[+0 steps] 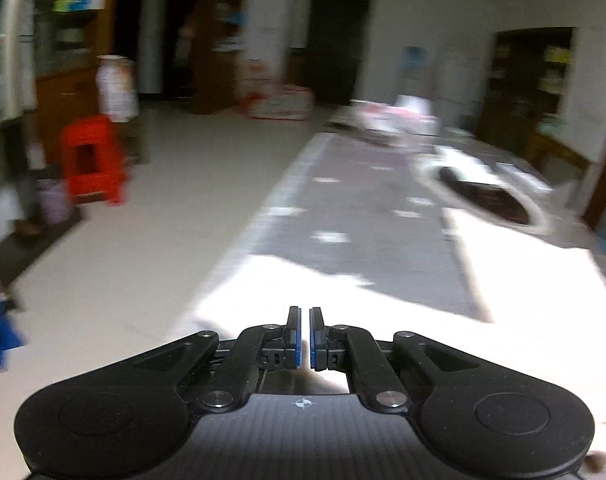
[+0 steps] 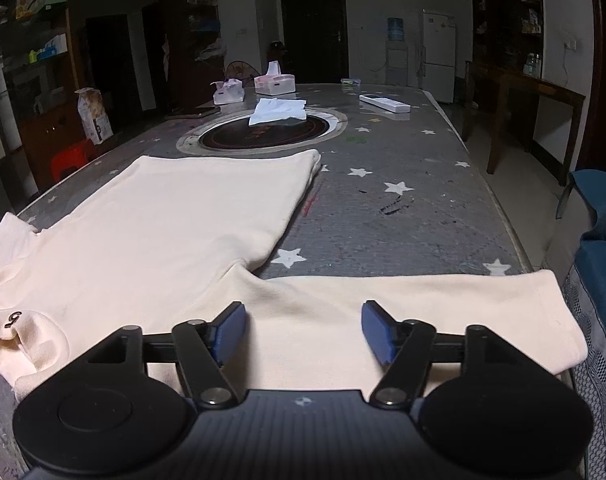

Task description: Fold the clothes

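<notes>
A cream T-shirt (image 2: 175, 220) lies spread flat on the grey star-patterned table (image 2: 403, 216), one sleeve (image 2: 443, 312) stretched toward the right edge. My right gripper (image 2: 303, 328) is open just above that sleeve, near the armpit, holding nothing. In the blurred left wrist view the shirt (image 1: 503, 272) shows as an overexposed white area. My left gripper (image 1: 304, 336) has its pads almost together with a thin gap over the shirt's near edge; I cannot see cloth between them.
A round black hotplate (image 2: 263, 132) sits mid-table with a folded white cloth (image 2: 279, 110) on it. Tissue boxes (image 2: 275, 82) and a white remote (image 2: 383, 103) lie at the far end. A red stool (image 1: 93, 160) stands left, a blue chair (image 2: 599, 216) right.
</notes>
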Available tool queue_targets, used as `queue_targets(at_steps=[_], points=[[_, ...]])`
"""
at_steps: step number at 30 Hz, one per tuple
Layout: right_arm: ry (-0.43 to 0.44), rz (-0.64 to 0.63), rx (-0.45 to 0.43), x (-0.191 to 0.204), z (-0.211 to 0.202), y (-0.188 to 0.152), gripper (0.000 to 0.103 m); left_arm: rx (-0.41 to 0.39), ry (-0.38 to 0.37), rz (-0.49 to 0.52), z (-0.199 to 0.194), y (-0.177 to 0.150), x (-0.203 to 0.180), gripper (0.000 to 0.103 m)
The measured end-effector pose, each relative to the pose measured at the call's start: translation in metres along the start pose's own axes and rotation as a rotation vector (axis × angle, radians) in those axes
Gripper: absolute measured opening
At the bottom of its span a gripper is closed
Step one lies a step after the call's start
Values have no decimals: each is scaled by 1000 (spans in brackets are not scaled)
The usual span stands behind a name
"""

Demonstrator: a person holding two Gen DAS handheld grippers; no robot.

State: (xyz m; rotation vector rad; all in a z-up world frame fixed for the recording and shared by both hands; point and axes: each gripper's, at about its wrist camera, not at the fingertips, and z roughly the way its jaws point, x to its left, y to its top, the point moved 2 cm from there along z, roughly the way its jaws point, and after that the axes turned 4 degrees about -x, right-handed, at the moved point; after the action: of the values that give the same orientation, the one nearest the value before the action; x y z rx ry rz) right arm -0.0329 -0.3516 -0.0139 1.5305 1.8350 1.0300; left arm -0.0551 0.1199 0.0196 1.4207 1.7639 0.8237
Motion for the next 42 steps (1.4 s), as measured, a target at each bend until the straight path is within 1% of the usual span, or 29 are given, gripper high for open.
queue_targets(at_steps=[6,11,12,17,20,22,25,27,29,31,33,36,39,42], points=[[3,-1,1,1,0,0,70,46,-108,55,17,-9,-49,5],[8,-7,0,2,0,-1,74,84,-198,101,30,-17,-90,6],[10,-9,-1,2,0,-1,75,87,-202,105,31,-19,-92,6],[21,-19,-1,4,1,-1,81,73,-121,82,23,-20,-59,6],[24,-24,0,4,2,-1,83,80,-91,56,22,-16,-47,6],[26,-25,0,5,2,-1,83,84,-105,34,20,-13,-49,6],[28,-29,4,5,3,-1,87,64,-159,43,14,-9,-65,6],[27,-34,10,7,4,1,89,59,-205,72,14,-9,-79,6],[25,-35,18,9,3,3,89,63,-224,107,15,-13,-86,7],[26,-34,17,12,-1,5,89,85,-218,126,16,-21,-84,7],[44,-47,-1,19,-9,8,89,100,-212,144,16,-27,-82,7],[79,-82,-20,34,-19,12,92,86,-195,164,11,-30,-74,7],[139,-137,-22,59,-23,14,92,72,-179,183,7,-32,-65,8],[188,-204,-13,84,-21,10,92,65,-166,173,4,-33,-55,9]])
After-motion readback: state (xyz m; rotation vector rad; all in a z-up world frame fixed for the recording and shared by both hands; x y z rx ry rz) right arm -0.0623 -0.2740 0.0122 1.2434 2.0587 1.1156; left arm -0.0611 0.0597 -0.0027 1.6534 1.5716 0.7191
